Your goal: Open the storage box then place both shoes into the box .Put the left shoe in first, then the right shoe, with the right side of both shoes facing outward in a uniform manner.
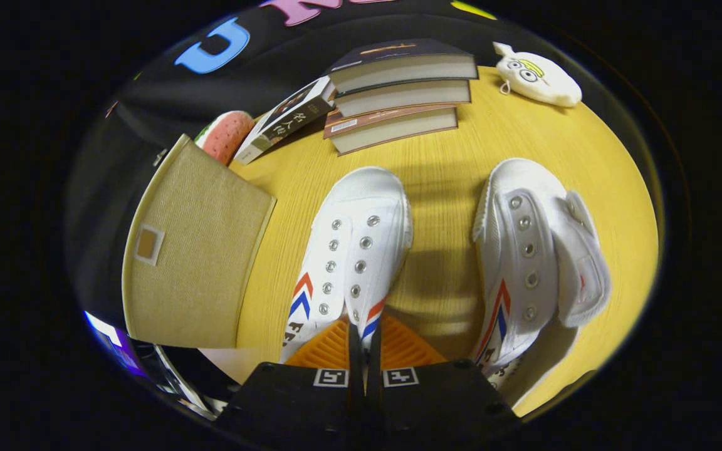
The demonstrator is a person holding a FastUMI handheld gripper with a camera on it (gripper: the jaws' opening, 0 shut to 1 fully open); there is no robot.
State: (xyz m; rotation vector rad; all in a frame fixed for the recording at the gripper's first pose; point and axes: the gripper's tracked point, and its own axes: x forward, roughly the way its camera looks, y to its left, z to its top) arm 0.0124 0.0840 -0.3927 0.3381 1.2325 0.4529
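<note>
the claw [365, 351] sits at the bottom centre of the frame, its fingers pressed nearly together on the heel edge of the white canvas left shoe [351, 250]. the matching right shoe [533, 250] lies on its side at right on the yellow wooden counter [442, 175]. the beige fabric storage box [195, 250] stands at left. the step looks like lifting the left shoe; next it must go leftward into the box.

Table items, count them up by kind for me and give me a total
Shoes: 2, left one pinched at its heel edge by the gripper, right one
Books: 4, a stack of 3 and 1 leaning
Storage box: 1
Plush toys: 2, white, pink
Total: 9
</note>
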